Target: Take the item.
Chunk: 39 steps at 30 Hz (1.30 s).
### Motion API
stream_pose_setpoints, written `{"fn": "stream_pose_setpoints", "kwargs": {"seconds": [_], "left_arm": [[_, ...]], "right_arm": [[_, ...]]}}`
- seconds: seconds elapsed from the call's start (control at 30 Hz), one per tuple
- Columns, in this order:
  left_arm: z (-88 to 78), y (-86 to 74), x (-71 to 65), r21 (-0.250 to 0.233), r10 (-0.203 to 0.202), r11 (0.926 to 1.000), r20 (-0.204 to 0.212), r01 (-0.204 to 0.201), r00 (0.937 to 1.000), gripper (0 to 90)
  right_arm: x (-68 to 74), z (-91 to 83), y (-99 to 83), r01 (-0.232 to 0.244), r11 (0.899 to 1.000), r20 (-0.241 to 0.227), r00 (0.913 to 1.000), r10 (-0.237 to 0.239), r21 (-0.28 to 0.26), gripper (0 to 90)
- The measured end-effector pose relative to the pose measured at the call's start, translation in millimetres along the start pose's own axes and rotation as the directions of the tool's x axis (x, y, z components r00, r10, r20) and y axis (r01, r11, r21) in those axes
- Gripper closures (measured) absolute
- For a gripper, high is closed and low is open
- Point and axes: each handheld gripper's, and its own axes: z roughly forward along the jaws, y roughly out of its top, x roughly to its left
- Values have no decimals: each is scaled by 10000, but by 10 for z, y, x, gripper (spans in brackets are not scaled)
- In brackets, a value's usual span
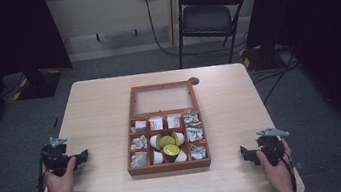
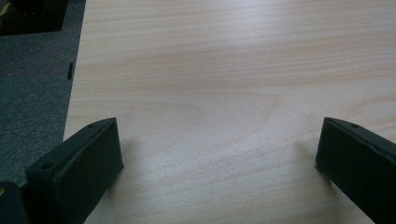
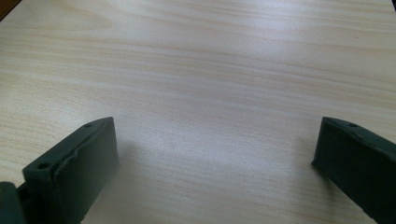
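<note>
Left tongs (image 1: 84, 154) and right tongs (image 1: 243, 153) rest on the tabletop (image 1: 95, 111), both spread wide and holding nothing, well apart from the compartmented wooden box (image 1: 170, 166) between them.

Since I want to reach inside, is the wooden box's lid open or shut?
Open. The wooden box has its glass-paned lid laid back flat on the table, leaving its compartments uncovered.

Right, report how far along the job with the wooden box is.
Done: the wooden box lies open mid-table, compartments filled with packets and cups. In hand: nothing; the left gripper and right gripper rest open on bare table either side. Left: any handling of the box, seemingly unstarted.
</note>
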Motion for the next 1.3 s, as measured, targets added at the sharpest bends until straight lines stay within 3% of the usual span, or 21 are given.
{"fn": "stream_pose_setpoints", "kwargs": {"seconds": [0.3, 0.47, 0.7, 0.8, 0.93, 1.17, 1.3], "left_arm": [[-4, 1, -1, 6, 36, 10000, -16, -36, 10000, 2], [-38, 16, -53, -181, 257, 9995, 198, -253, 9995, 171], [-50, 26, -75, -80, 230, 9997, 345, -227, 9991, 184], [-64, 46, -124, 31, 424, 9991, 503, -426, 9978, 186], [-95, 75, -178, -120, 608, 9981, 535, -603, 9967, 189], [-131, 100, -212, -229, 552, 9983, 823, -535, 9951, 197], [-168, 127, -263, -370, 807, 9963, 1115, -770, 9905, 196]], "right_arm": [[0, 0, 0, -1, 10000, 0, 10000, 1, 3, 0], [0, 0, 0, -4, 10000, -1, 10000, 4, 1, 0], [0, 0, 0, -3, 10000, 0, 10000, 3, 2, 0], [0, 0, 0, -3, 10000, -1, 10000, 3, 2, 0], [0, 0, 0, -3, 10000, -1, 10000, 3, 2, 0], [0, 0, 0, -2, 10000, 0, 10000, 2, 3, 0], [0, 0, 0, -4, 10000, 0, 10000, 4, 4, 0]]}}
